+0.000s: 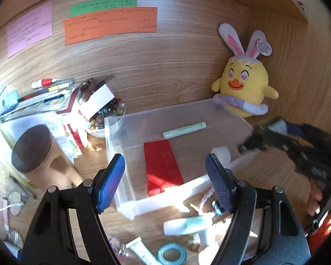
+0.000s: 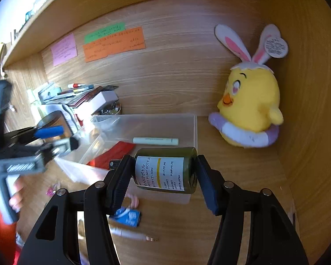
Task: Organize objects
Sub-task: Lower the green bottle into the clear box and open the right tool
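Observation:
In the left wrist view, a clear plastic bin (image 1: 121, 132) stands on the wooden desk. It holds a red flat packet (image 1: 162, 165) and a pale green stick (image 1: 184, 129). My left gripper (image 1: 164, 183) hovers open over the bin's near edge, nothing between its blue pads. The right gripper (image 1: 253, 139) shows blurred by the bin's right end. In the right wrist view, my right gripper (image 2: 163, 176) is shut on a dark green pump bottle (image 2: 165, 170), held sideways and lifted in front of the bin (image 2: 194, 130). The left gripper (image 2: 61, 138) is at the left.
A yellow chick plush (image 1: 245, 84) sits in the back right corner. At the left are a brown-lidded jar (image 1: 32, 148), stacked books (image 1: 39, 101) and a bowl of stones (image 1: 106, 114). Tubes (image 1: 187, 225) and a blue tape roll (image 1: 172, 254) lie near the front. A person's fingers (image 1: 314, 201) show at the right.

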The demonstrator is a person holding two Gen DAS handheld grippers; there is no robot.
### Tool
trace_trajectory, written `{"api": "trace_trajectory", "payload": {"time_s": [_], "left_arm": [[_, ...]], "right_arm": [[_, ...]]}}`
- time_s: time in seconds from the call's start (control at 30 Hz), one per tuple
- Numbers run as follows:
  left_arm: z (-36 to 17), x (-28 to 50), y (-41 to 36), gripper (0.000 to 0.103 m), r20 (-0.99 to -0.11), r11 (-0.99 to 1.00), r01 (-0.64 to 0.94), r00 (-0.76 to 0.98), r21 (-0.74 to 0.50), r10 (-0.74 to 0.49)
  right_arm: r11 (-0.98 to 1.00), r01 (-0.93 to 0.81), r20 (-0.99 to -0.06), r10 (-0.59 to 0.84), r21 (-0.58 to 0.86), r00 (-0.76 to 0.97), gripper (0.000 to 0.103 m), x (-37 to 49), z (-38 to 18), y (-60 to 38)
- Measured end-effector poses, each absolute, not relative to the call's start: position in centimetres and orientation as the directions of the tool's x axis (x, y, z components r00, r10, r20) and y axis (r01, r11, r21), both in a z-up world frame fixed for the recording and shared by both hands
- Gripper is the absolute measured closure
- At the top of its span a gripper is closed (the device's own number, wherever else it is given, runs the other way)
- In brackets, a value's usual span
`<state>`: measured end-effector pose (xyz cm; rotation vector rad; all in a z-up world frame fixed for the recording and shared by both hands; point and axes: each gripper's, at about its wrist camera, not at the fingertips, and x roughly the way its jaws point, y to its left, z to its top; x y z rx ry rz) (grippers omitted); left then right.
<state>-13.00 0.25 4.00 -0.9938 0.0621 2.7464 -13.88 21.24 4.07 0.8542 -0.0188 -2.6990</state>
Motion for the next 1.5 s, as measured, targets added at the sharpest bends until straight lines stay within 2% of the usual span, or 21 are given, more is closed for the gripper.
{"api": "trace_trajectory", "payload": {"time_s": [0.1,0.2,0.47,0.87,1.0,1.13,1.33,1.5], "left_arm": [[3.6,-11.8,-0.1,0.026,-0.643,-0.974,-0.223,-0.741,-0.036,0.194],[3.1,-10.6,-0.5,0.017,-0.645,-0.973,-0.226,-0.738,-0.046,0.201],[1.4,-7.8,-0.5,0.017,-0.665,-0.969,-0.244,-0.715,-0.048,0.213],[-1.7,-6.6,1.0,0.017,-0.717,-0.943,-0.302,-0.627,-0.138,0.306],[-2.1,-6.8,1.7,0.026,-0.726,-0.935,-0.318,-0.605,-0.158,0.328],[-2.2,-6.9,2.1,0.032,-0.726,-0.926,-0.334,-0.592,-0.175,0.35],[-2.9,-7.6,2.8,0.046,-0.754,-0.92,-0.348,-0.552,-0.18,0.356],[-3.8,-8.1,2.6,0.051,-0.767,-0.918,-0.332,-0.524,-0.215,0.37]], "right_arm": [[-0.952,0.292,-0.578,-0.289,0.091,-0.763,0.049,-15.2,3.8,20.1],[-0.952,0.296,-0.6,-0.283,0.08,-0.748,0.049,-16.5,3.1,19.0],[-0.95,0.302,-0.656,-0.278,0.08,-0.702,0.049,-18.9,1.1,17.3],[-0.949,0.305,-0.678,-0.274,0.078,-0.681,0.048,-19.4,0.5,17.2],[-0.947,0.313,-0.672,-0.279,0.074,-0.686,0.048,-18.8,0.9,17.2],[-0.948,0.312,-0.661,-0.279,0.072,-0.697,0.041,-18.2,1.5,17.5],[-0.937,0.338,-0.645,-0.311,0.086,-0.698,0.041,-15.8,2.4,18.3],[-0.92,0.378,-0.638,-0.354,0.104,-0.684,0.04,-12.2,2.5,18.9]]}}
